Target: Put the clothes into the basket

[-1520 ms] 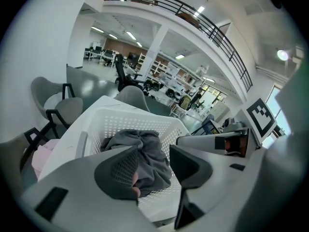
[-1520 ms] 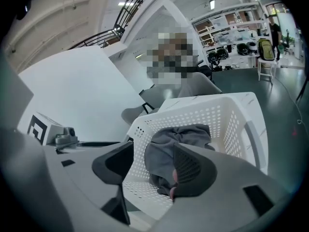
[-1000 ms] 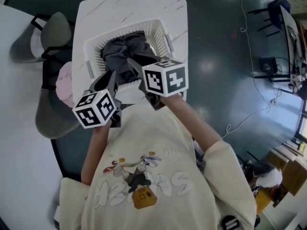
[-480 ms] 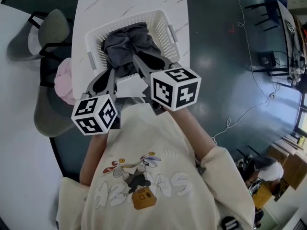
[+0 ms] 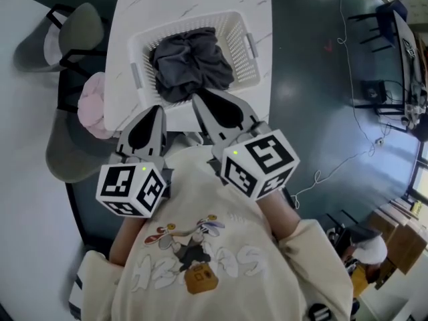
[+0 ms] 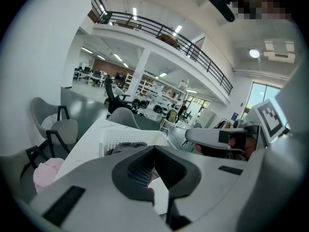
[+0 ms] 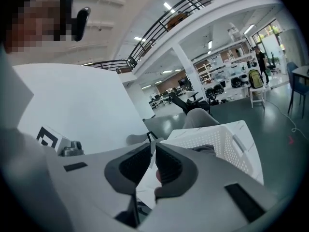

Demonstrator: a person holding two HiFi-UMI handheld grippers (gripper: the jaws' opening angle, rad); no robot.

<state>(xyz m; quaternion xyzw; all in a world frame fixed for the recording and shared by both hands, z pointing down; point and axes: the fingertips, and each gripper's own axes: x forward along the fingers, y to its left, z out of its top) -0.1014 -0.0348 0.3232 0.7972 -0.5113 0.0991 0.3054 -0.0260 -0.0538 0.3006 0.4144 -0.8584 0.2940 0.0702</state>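
- Judging by how things lay, the placing step looked finished: the dark grey clothes (image 5: 190,65) sat bunched inside the white basket (image 5: 194,17), which stood on the white marble-patterned worktop (image 5: 134,5).
- The left gripper (image 5: 158,110) hung on the near side of the basket, clear of its rim, with its jaws together and nothing between them.
- The right gripper (image 5: 198,100) hung just beside it to the right, also near of the basket. Its jaws had just been closing and stood all but together, empty.
- The clothes were a crumpled heap with no clear end, so they pointed nowhere in particular. Their wider spread ran left to right along the basket's long axis, and a lobe reached toward the near-left wall. Whether that lobe lapped over the rim could not be told.
- A pink soft thing (image 5: 90,109) lay on a grey chair (image 5: 67,152) left of the worktop; whether it was clothing was unclear.
- If it belonged to the load, the next move would call for opening the left jaws, reaching down and left to pinch it, then lifting it over the left rim. Otherwise the task seemed done.
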